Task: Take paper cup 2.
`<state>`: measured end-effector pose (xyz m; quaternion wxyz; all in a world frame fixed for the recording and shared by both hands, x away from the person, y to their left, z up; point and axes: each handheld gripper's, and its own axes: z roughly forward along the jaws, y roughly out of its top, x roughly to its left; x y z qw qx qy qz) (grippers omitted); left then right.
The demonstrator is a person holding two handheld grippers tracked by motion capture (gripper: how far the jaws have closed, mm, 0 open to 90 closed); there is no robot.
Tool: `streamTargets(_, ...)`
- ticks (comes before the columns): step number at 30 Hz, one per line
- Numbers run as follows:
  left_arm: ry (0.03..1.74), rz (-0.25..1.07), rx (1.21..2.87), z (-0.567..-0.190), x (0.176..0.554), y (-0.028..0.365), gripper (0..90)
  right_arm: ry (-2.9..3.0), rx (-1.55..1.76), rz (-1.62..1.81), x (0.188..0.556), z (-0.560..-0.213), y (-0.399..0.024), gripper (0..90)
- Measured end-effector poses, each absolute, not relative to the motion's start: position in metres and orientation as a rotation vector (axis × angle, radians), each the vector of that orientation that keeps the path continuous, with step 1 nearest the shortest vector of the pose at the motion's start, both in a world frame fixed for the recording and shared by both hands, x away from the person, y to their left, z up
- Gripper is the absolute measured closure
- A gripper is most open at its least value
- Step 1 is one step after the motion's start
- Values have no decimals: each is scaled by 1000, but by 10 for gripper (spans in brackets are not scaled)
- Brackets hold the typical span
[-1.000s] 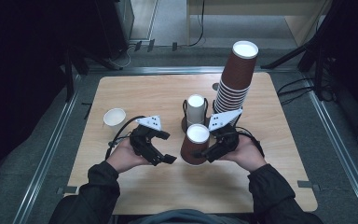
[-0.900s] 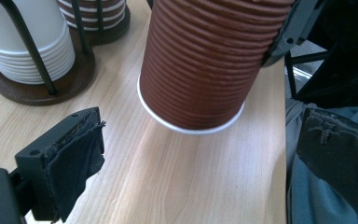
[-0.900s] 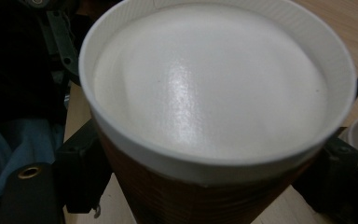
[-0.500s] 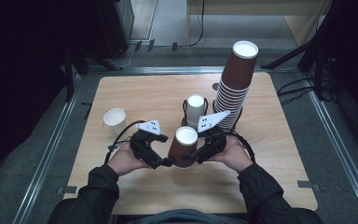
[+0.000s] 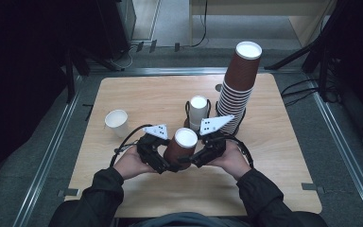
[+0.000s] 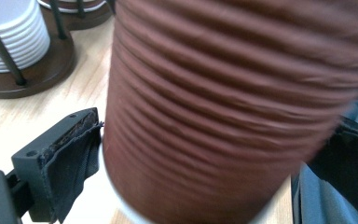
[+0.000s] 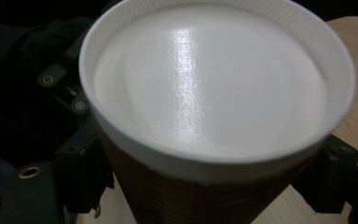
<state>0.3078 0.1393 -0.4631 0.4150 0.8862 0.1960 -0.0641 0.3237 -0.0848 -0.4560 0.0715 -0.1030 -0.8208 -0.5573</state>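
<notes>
we pinch a ribbed brown paper cup (image 5: pixel 181 147) between both grippers, left gripper (image 5: pixel 163 161) and right gripper (image 5: pixel 194 158); our right gripper view adds its smooth white lining (image 7: pixel 209 79).

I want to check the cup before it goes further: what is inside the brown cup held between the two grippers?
The brown cup shows a plain white inside with glare and no contents that I can tell. The table under it is covered by the cup itself.

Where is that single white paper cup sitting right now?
In the high view, the white paper cup stands alone on the left part of the wooden table, apart from the left hand-held gripper and well left of the white cup stack.
</notes>
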Motion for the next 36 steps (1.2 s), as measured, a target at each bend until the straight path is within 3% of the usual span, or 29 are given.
streamTargets(14, 499, -140, 2243, -465, 306, 134, 0, -2376, -324, -1738, 323, -459, -82, 178)
streamTargets(17, 488, -104, 2251, -462, 304, 135, 53, -2379, -329, -1746, 323, -459, -83, 180)
streamTargets(27, 462, -62, 2269, -460, 303, 135, 101, -2390, -350, -1704, 324, -458, -86, 185)
streamTargets(36, 487, -111, 2276, -458, 306, 147, 112, -2415, -401, -1634, 327, -452, -96, 137)
